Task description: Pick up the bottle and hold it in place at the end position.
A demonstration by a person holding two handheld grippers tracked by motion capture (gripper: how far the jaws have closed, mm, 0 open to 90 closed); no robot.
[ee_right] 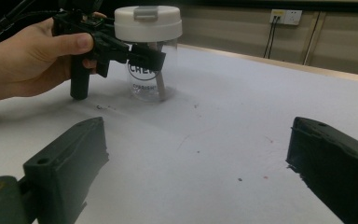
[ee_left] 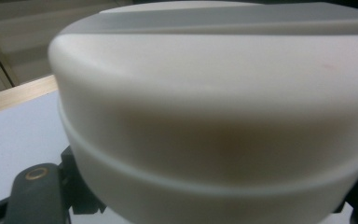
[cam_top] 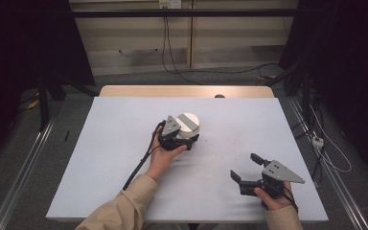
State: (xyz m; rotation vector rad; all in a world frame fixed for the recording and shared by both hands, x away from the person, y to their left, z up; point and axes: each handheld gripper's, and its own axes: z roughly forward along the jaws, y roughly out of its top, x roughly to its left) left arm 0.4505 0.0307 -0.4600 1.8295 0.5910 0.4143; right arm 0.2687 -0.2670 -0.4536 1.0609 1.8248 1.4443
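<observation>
right now the left gripper (cam_top: 184,140) is clamped on a clear jar (ee_right: 145,77) that stands upright near the middle of the white table (cam_top: 110,158). its jaws pinch the jar's body just under the lid (cam_top: 188,123), one on each side, as the right gripper view shows. the left hand (cam_top: 163,155) wraps the handle from below, thumb (ee_right: 70,44) laid along the gripper's body, and a black cable (cam_top: 139,165) trails back over the table beside the beige sleeve (cam_top: 120,211).

the lid is white and round with a grey tab (ee_right: 145,12) on top. in the left gripper view it sits right up against the camera, blurred, with a grey band (ee_left: 242,21) across its top and the table's wooden edge (ee_left: 14,95) behind. dark lettering (ee_right: 137,70) is printed on the jar wall, too partly hidden to read in full. a thin grey stick (ee_right: 160,88) leans inside the jar.

the right gripper (cam_top: 247,167) rests low near the table's right front, well apart from the jar. its jaws stand spread wide with nothing between them, only bare tabletop with a few dark specks (ee_right: 238,179). the right hand (cam_top: 273,196) holds it from behind, the grey plate (cam_top: 281,171) on top.

beyond the table's far edge cables (cam_top: 172,57) hang down a pale wall, and a wall socket (ee_right: 285,17) shows in the right gripper view.
</observation>
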